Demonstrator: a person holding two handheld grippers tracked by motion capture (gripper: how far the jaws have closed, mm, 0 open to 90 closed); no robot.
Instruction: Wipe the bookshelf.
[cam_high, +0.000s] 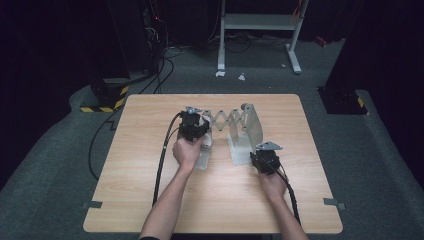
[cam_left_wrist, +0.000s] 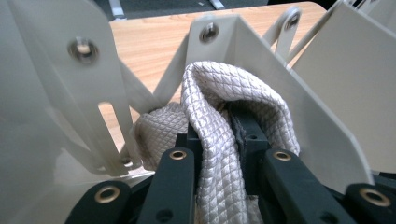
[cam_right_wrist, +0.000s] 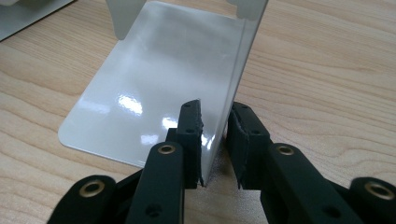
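The left claw (cam_left_wrist: 219, 154) is pinched tight on a fold of quilted white cloth (cam_left_wrist: 233, 102), seen at the lower middle of the left gripper view. The cloth sits between the two end plates of a white metal rack (cam_high: 245, 130) that folds out on a scissor link, and in the high view that claw (cam_high: 194, 126) is at the rack's left plate, middle of the frame. The right claw (cam_right_wrist: 215, 140) is closed on the thin upright wall of the rack's right plate, one pad on each face, low in the right gripper view; in the high view it (cam_high: 264, 159) is at the near edge of that plate, right of centre. The rack stands on the wooden tabletop (cam_high: 150, 175).

Judging by this, the rack is steadied and the cloth gripped, but the cloth is still inside the rack; lifting it clear, or settling it in place, is left to do.
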